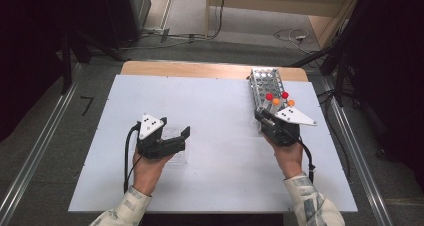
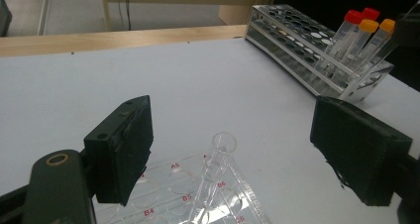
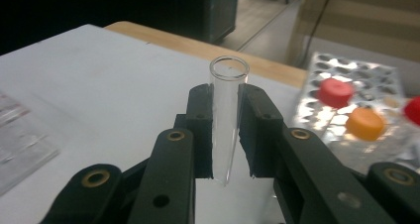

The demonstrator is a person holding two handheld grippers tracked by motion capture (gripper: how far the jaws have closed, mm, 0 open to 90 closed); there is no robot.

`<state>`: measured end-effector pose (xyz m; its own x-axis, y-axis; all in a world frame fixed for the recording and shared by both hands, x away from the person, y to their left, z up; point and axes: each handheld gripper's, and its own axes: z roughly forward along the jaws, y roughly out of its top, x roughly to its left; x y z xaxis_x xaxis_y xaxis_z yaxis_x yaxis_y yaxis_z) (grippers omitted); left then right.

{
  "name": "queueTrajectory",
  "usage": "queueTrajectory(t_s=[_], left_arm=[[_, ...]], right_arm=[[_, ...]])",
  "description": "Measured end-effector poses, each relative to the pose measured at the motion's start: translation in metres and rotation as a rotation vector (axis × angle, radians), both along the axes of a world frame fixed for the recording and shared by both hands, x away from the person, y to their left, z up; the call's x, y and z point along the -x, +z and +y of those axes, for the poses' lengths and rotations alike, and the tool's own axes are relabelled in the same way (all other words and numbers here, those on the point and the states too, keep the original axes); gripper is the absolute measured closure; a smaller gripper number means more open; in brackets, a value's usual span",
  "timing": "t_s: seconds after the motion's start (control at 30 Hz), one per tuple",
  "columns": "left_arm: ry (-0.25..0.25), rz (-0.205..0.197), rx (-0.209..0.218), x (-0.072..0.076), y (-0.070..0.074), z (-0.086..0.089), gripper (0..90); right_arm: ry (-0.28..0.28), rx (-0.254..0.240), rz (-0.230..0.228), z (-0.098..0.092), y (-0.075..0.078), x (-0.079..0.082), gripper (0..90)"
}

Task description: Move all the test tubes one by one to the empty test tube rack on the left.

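My right gripper (image 3: 228,102) is shut on a clear uncapped tube (image 3: 229,75), held upright between its pads. In the high view this gripper (image 1: 261,118) hovers at the near end of the metal tube rack (image 1: 265,81). The rack holds several tubes with red caps (image 1: 269,96) and orange caps (image 1: 276,101). My left gripper (image 2: 237,130) stands open, its pads wide apart on either side of another clear tube (image 2: 218,159). That tube leans in a clear lettered well plate (image 2: 168,194) on the white board. In the high view the left gripper (image 1: 175,128) rests over this plate (image 1: 181,158).
The white board (image 1: 220,176) lies on a wooden table (image 1: 200,68). In the left gripper view the rack (image 2: 297,45) and its capped tubes (image 2: 359,33) stand at the far right. Cables run across the floor beyond the table.
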<state>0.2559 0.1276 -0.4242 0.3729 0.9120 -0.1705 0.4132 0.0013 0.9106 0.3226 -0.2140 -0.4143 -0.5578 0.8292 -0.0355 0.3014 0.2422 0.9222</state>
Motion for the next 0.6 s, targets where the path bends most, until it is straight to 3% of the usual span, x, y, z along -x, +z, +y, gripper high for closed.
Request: queueTrajectory(t_s=[0.33,0.6], left_arm=[[-0.02,-0.007,0.01,0.002,0.001,-0.005,19.9],[-0.075,-0.01,0.017,0.005,0.004,-0.017,22.7]], right_arm=[[0.129,0.02,0.087,0.038,-0.021,0.01,73.2],[0.226,0.046,0.105,0.065,-0.03,0.026,73.2]])
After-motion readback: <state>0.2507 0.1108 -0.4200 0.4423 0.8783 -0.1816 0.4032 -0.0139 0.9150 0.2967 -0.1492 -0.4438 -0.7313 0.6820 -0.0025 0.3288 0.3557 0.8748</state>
